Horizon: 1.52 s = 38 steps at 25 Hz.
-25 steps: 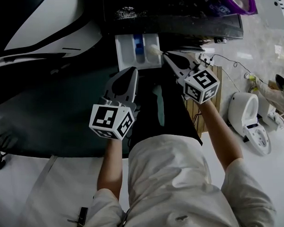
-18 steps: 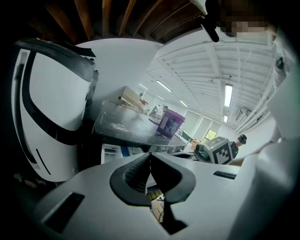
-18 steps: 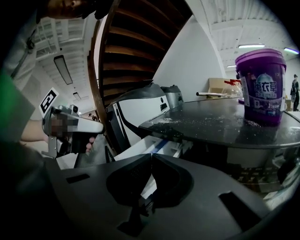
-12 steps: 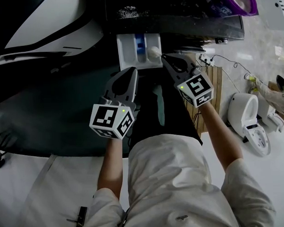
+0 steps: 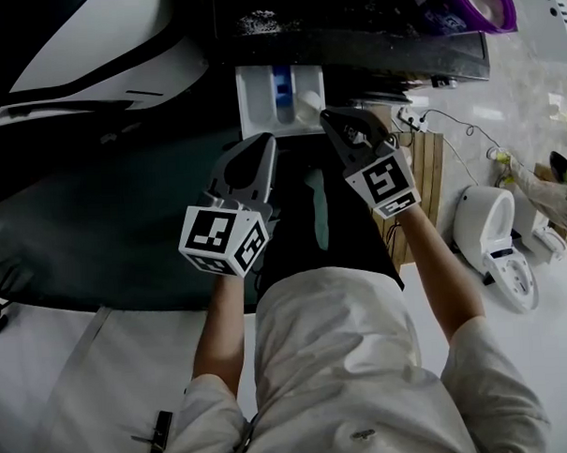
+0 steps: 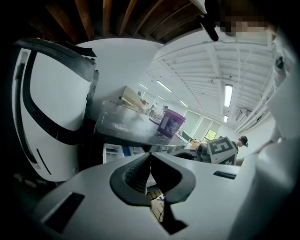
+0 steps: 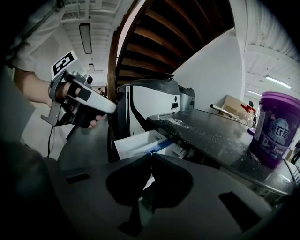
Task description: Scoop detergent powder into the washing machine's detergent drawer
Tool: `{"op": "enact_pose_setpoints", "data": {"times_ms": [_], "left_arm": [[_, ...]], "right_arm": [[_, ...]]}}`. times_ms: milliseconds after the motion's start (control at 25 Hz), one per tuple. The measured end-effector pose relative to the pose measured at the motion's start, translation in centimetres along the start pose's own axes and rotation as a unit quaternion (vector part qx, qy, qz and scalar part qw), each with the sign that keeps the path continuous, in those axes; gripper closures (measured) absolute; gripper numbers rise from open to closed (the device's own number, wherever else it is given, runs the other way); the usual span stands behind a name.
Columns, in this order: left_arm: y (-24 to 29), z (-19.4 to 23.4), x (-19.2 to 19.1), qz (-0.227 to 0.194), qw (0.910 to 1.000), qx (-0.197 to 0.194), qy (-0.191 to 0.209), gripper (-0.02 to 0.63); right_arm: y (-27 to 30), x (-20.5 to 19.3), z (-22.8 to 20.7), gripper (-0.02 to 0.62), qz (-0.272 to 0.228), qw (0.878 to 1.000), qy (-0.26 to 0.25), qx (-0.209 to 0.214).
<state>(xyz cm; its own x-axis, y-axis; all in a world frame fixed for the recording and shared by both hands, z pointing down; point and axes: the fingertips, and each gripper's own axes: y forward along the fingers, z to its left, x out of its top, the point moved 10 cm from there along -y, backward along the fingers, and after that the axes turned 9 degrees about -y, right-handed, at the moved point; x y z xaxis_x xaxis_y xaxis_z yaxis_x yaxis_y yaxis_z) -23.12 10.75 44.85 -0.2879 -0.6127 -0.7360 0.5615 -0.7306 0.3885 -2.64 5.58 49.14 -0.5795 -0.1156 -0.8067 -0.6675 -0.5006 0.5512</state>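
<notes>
**Scoop at the open detergent drawer**

Head view: the washing machine's detergent drawer (image 5: 259, 105) stood pulled out, white with a blue insert in the middle. The right gripper (image 5: 328, 117) reached to the drawer's right-hand compartment. Its tongs were closed on the handle of a pale scoop (image 5: 308, 101), whose bowl lay over that compartment. Right gripper view: the tong tips met, with a thin pale strip showing in the gap behind them.

The left gripper (image 5: 260, 140) hung just below the drawer front, apart from it. Left gripper view: its tongs were pressed together, nothing between them.

A purple detergent tub (image 7: 274, 126) stood on the machine's dark top (image 7: 211, 136). White powder (image 7: 180, 123) was scattered over that top towards its far end.
</notes>
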Motion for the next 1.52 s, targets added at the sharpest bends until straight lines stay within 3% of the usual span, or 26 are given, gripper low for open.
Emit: {"op": "enact_pose_setpoints", "data": {"times_ms": [360, 960, 1520], "left_arm": [[0.0, -0.1, -0.2, 0.002, 1.0, -0.001, -0.001, 0.586], [-0.4, -0.3, -0.4, -0.002, 1.0, 0.003, -0.002, 0.586], [-0.8, -0.1, 0.1, -0.01, 0.9999, 0.003, 0.001, 0.586]], "right_arm": [[0.1, 0.4, 1.4, 0.588, 0.024, 0.994, -0.108, -0.013], [0.1, 1.0, 2.7, 0.588, 0.044, 0.975, -0.217, -0.033], [-0.9, 2.1, 1.9, 0.588, 0.032, 0.983, -0.174, -0.051]]}}
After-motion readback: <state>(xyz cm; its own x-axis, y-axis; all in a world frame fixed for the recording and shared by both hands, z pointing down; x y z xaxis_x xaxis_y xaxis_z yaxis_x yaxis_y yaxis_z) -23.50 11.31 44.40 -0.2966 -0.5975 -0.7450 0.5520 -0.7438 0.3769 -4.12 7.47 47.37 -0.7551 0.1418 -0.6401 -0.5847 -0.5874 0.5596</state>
